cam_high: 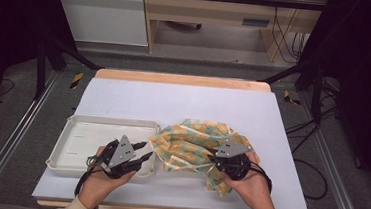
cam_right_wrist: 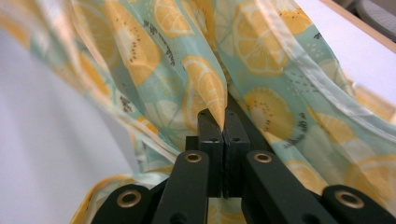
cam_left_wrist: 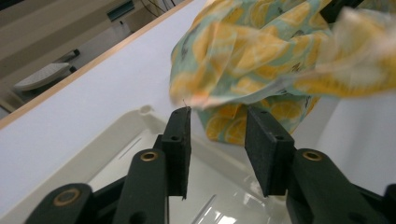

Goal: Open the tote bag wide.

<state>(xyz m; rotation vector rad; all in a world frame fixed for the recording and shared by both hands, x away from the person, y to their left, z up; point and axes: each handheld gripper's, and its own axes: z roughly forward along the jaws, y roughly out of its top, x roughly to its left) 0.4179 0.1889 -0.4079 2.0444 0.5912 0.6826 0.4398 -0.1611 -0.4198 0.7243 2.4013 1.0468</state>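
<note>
- High view: the cloth (cam_high: 198, 145) is a crumpled heap of thin teal fabric printed with yellow-orange fruit slices, lying on the table (cam_high: 183, 104) just right of the tray (cam_high: 91, 132). The right gripper (cam_high: 215, 157) sits on the heap's near right part, with cloth spilling left, ahead and below it. The left gripper (cam_high: 144, 150) hangs over the tray's right end, its tips pointing at the cloth's left edge, just short of it.
- Left gripper view: the left gripper (cam_left_wrist: 217, 119) stands with jaws parted and nothing between them. The cloth (cam_left_wrist: 280, 51) hangs just ahead and above, folded and bunched, one pale edge blurred. The tray (cam_left_wrist: 140, 116) lies below the jaws.
- Right gripper view: the right gripper (cam_right_wrist: 223, 122) has its jaws pressed together on a narrow fold of cloth (cam_right_wrist: 154, 60), which rises from the tips and drapes to both sides; citrus slices with dark seeds show clearly.
</note>
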